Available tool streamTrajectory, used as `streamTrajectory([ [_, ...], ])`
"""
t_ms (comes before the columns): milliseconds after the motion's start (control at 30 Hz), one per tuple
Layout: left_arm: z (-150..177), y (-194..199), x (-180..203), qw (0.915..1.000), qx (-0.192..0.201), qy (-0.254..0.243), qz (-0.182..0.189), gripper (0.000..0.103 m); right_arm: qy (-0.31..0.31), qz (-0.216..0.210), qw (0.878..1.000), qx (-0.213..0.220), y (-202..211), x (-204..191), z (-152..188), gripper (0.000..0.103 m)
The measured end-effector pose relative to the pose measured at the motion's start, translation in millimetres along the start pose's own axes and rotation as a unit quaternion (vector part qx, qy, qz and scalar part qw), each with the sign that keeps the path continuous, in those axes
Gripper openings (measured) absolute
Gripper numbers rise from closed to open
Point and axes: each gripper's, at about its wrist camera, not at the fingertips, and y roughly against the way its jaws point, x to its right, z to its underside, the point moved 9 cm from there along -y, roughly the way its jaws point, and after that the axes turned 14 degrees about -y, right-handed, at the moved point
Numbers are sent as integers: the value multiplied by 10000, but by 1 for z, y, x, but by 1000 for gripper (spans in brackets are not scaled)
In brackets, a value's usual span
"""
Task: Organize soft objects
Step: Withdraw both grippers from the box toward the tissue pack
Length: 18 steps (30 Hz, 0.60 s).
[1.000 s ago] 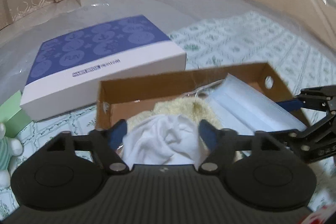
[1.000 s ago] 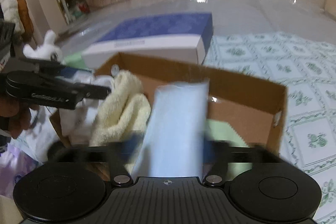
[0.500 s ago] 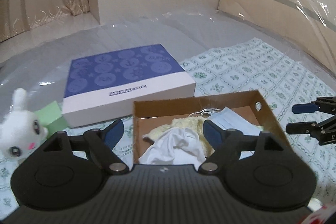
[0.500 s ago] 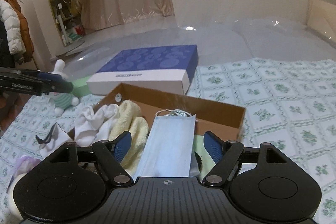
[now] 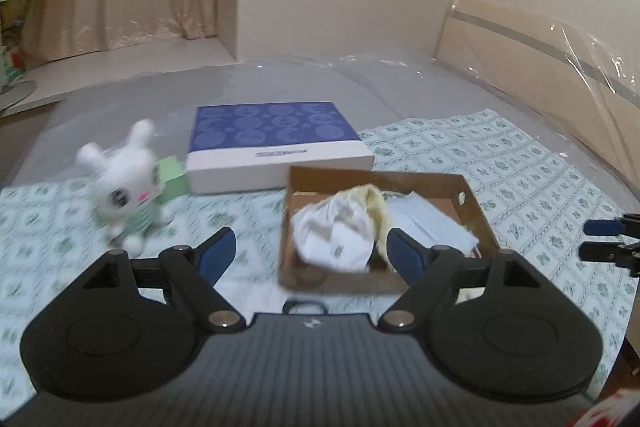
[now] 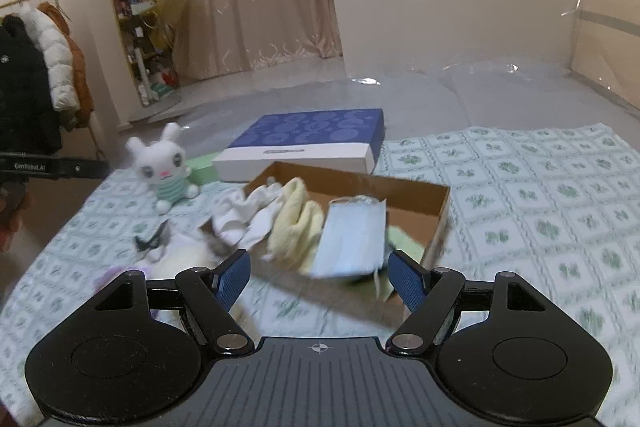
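Soft, even indoor light with a warm beige cast fills both fisheye views, and shadows are faint. Motion blur smears the white plush rabbit [image 5: 122, 183] at nine o'clock in the left view and the cardboard box [image 6: 434, 223] at centre in the right. Straight lines bow toward dark corners, and clear plastic sheeting [image 6: 370, 81] glints at twelve o'clock.

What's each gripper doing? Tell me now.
Left gripper: open, holding nothing.
Right gripper: open, holding nothing.
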Motion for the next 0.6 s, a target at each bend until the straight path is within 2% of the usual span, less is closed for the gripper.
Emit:
streamTrajectory([
  [133, 44, 52, -5, 9988, 53, 307, -389, 80, -249, -125, 9995, 123, 44, -9, 36, 75],
  [333, 112, 115, 6, 9944, -10, 622, -859, 80, -612, -165, 9980, -42, 81, -20, 108, 75],
  [400, 134, 134, 11, 9912, -7, 758, -1090, 81, -721, -154, 9972, -97, 90, -26, 130, 75],
  [600, 200, 181, 31, 9792, 38, 1565, -1294, 81, -740, -147, 9968, -276, 111, -44, 182, 75],
])
